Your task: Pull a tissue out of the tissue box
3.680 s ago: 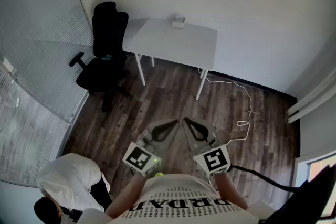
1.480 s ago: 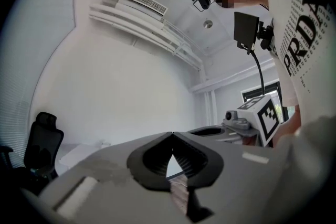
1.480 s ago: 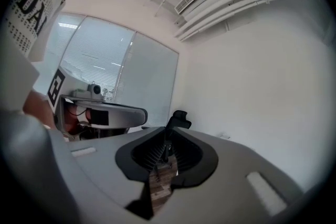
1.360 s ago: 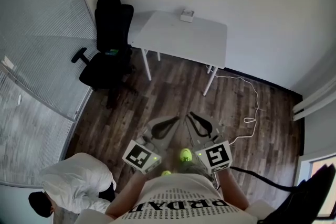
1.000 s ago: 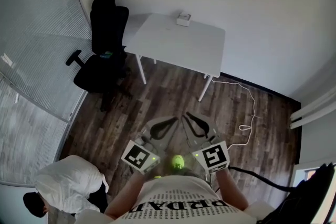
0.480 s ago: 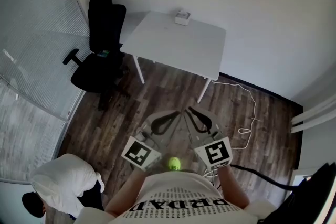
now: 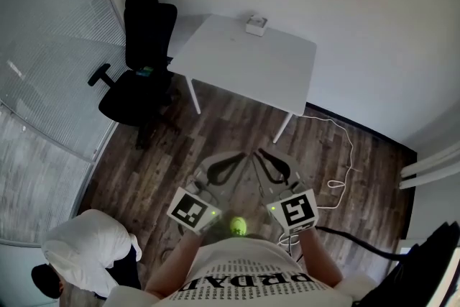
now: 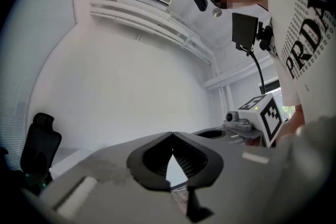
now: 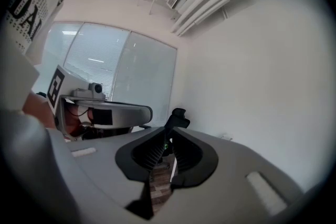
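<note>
Tissue box (image 7: pixel 256 25): white, at the far edge of the white table (image 7: pixel 244 72), about midway along it, next to the wall.
Left gripper (image 7: pixel 241 155): my fingers are clenched tip to tip with nothing in them. It hangs over the wood floor (image 7: pixel 215 126), well short of the table's near edge.
Right gripper (image 7: pixel 254 152): just beside the left. Its fingers stand a narrow slit apart, grasping nothing.
Office chair (image 7: pixel 144 61): black, off the table's left edge.
</note>
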`<state>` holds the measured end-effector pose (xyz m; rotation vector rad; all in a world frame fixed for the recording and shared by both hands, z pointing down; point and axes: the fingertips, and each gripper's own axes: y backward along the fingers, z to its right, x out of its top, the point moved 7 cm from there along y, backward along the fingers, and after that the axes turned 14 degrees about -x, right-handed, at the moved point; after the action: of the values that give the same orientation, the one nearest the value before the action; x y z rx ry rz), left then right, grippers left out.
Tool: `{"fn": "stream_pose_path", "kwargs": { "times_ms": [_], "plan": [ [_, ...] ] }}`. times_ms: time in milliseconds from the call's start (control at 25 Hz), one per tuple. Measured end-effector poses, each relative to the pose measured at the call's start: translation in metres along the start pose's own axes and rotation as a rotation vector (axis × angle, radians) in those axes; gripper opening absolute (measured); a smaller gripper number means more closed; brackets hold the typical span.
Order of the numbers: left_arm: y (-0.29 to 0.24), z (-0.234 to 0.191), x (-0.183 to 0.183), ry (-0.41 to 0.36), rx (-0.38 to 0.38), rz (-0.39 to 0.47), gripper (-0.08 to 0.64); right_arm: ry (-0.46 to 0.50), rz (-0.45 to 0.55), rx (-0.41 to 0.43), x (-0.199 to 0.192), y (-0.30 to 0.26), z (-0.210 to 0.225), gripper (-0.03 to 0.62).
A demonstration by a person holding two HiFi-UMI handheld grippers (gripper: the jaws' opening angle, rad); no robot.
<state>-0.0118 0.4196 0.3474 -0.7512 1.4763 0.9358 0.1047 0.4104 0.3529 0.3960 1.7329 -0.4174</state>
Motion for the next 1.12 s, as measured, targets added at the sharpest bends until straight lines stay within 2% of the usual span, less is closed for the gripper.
{"fn": "stream_pose_path", "kwargs": {
  "times_ms": [440, 680, 880, 1120],
  "plan": [
    [0.002, -0.060, 0.003, -0.007, 0.002, 0.036, 0.000, 0.039, 0.008, 0.001, 0.008, -0.057, -0.007, 0.048],
    [-0.010, -0.117, 0.011, -0.001, -0.018, 0.046, 0.000, 0.060, -0.002, -0.009, 0.018, -0.115, 0.002, 0.038],
    [-0.013, -0.130, 0.019, -0.015, -0.040, 0.049, 0.000, 0.046, 0.023, -0.051, 0.027, -0.123, 0.005, 0.029],
    [-0.025, -0.182, 0.017, 0.012, -0.084, 0.046, 0.000, 0.021, 0.009, -0.117, 0.028, -0.168, 0.018, 0.020]
  ]
}}
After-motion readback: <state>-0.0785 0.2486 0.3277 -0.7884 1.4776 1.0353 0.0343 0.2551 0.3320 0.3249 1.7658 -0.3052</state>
